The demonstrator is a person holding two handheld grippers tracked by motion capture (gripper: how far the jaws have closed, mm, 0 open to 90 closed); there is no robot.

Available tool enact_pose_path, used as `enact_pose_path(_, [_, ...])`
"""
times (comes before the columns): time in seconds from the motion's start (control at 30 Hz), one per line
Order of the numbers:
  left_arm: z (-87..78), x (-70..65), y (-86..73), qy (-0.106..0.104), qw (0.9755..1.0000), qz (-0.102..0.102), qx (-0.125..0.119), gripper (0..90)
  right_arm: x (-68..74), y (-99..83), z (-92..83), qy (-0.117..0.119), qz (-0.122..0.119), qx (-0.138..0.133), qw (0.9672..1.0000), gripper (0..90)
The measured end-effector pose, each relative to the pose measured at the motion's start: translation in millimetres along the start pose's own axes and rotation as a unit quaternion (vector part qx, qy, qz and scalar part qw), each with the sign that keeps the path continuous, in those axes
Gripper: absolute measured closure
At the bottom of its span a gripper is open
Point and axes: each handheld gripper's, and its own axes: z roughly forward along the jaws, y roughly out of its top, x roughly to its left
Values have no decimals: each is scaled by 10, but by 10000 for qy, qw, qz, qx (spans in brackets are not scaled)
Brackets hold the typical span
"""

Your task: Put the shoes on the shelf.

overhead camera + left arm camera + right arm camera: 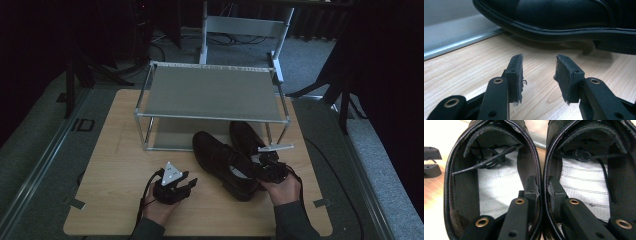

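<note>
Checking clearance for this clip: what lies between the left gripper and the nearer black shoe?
Bare wooden tabletop; the left gripper view shows nothing between the open left gripper and the shoe.

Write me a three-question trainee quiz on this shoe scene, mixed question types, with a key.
1. True or false: the right claw pinches the inner walls of both shoes together.
2. Multiple choice: the left claw is A) shut on a shoe, B) open with nothing between its jaws, C) gripping the rack.
3. Short answer: where do the shoes' toes point relative to the metal rack?

Key:
1. True; one jaw sits inside each shoe, with the two adjoining walls between them.
2. B; it rests near the table beside the left shoe.
3. Toward its lower shelf, at the front edge.
</note>
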Motion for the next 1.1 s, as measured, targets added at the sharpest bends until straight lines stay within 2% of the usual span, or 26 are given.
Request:
enact_pose_path(0.43, [75, 25, 84, 37, 10000, 30, 0, 588, -15, 142, 154, -41, 25, -229, 9997, 805])
enact_pose_path(0.57, [128, 59, 144, 195, 9997, 136, 12, 597, 18, 234, 200, -147, -25, -241, 9996, 805])
enact_pose_path(0.73, [179, 108, 207, 277, 9996, 102, -41, 597, 28, 274, 239, -120, 23, -269, 9996, 805])
enact_pose_path(0.8, [226, 133, 231, 466, 9989, 71, -70, 597, 29, 303, 281, -104, 78, -274, 9995, 804])
enact_pose_path(0.9, [246, 137, 232, 519, 9986, 41, -81, 597, 45, 332, 330, -147, 33, -266, 9995, 804])
enact_pose_path(1.0, [297, 140, 251, 674, 9977, 49, -78, 597, 41, 358, 368, -144, 65, -288, 9995, 804])
enact_pose_path(1.1, [325, 141, 281, 710, 9974, 37, -87, 615, 31, 376, 388, -96, 129, -309, 9994, 804])
